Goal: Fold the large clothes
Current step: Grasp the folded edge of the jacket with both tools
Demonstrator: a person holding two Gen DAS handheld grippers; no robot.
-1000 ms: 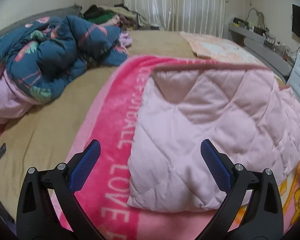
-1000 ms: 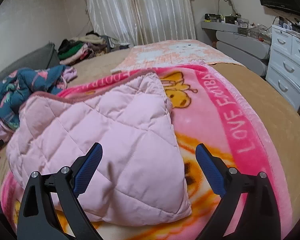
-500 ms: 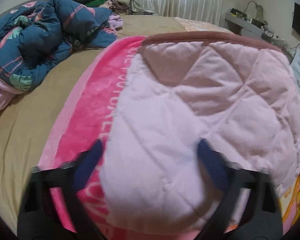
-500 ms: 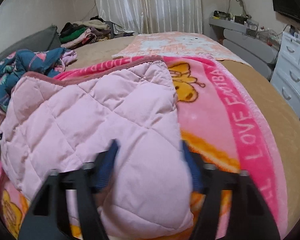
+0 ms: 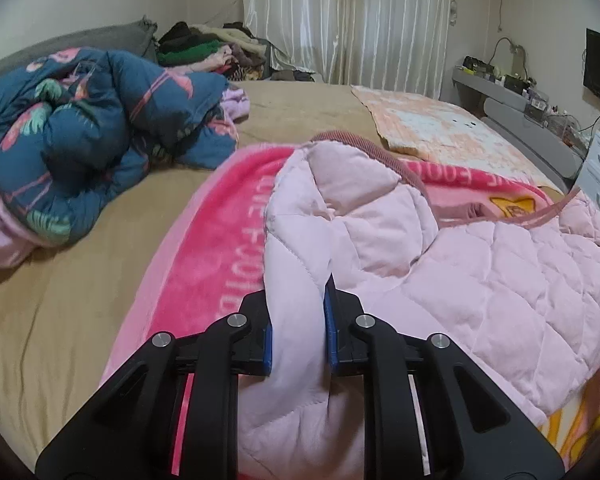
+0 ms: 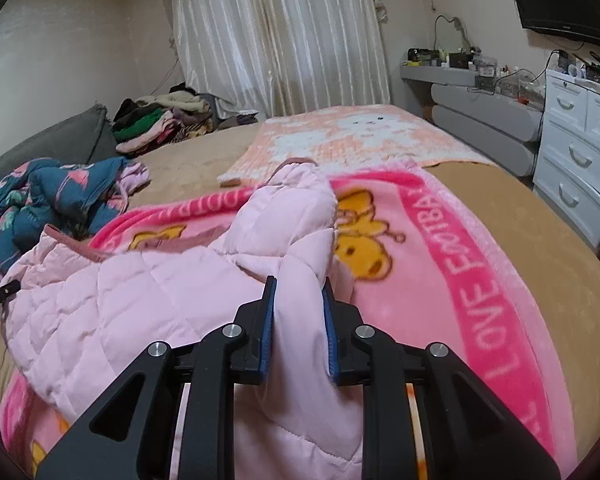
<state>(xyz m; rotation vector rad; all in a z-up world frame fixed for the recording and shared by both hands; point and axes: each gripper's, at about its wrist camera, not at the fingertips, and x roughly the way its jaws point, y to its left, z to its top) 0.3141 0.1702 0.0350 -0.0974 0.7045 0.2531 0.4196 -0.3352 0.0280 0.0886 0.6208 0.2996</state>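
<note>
both the left gripper [image 5: 298, 316] and right gripper [image 6: 298, 316] just clamped down on bunched-up folds of the pink quilted jacket [image 5: 480, 280] on the bed [image 5: 60, 300]

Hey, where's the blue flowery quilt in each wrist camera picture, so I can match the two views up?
Left wrist view: the blue flowery quilt fills the upper left, bunched on the tan bed cover, left of the pink blanket.
Right wrist view: the blue flowery quilt sits small at the left edge, halfway down, behind the pink quilted jacket.
Shared landmark: the white curtain at the top centre of both.
</note>
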